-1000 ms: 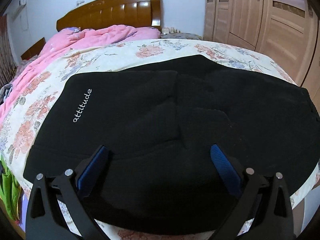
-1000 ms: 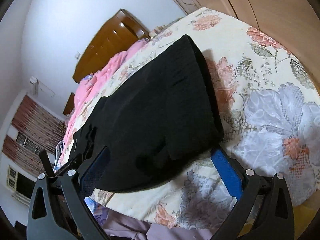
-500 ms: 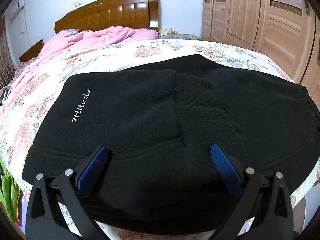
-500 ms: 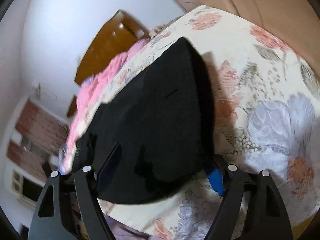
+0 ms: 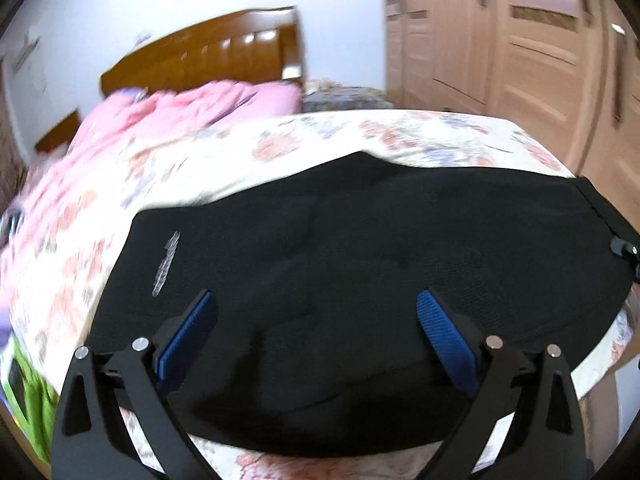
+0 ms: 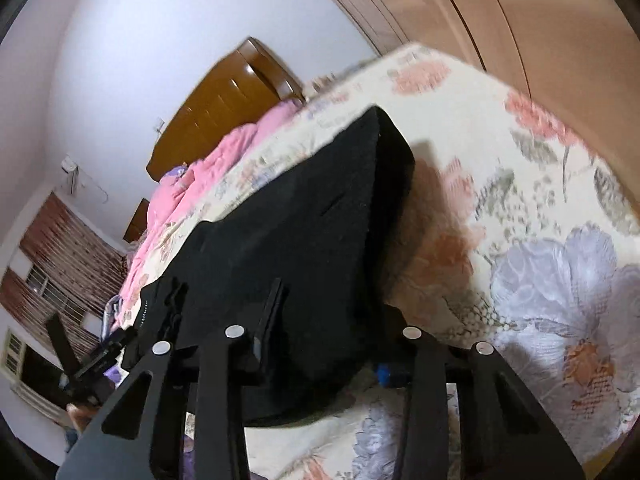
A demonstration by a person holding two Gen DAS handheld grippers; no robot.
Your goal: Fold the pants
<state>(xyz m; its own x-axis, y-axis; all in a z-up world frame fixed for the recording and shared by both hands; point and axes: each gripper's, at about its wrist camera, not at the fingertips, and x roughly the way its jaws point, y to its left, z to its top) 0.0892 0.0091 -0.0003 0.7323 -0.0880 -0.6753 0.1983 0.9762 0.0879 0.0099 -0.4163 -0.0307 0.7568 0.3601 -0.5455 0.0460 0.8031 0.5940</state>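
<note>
Closing on the pants' near corner, the right gripper is securing it; the left gripper is hovering spread apart, empty, before folding.

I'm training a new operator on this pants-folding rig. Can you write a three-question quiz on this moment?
1. True or false: the left gripper has its jaws shut on the black pants.
2. Which gripper has pants fabric between its closing jaws? A left, B right.
3. What colour is the blanket near the headboard?

Key: 1 false, its jaws stand wide apart; 2 B; 3 pink.
</note>
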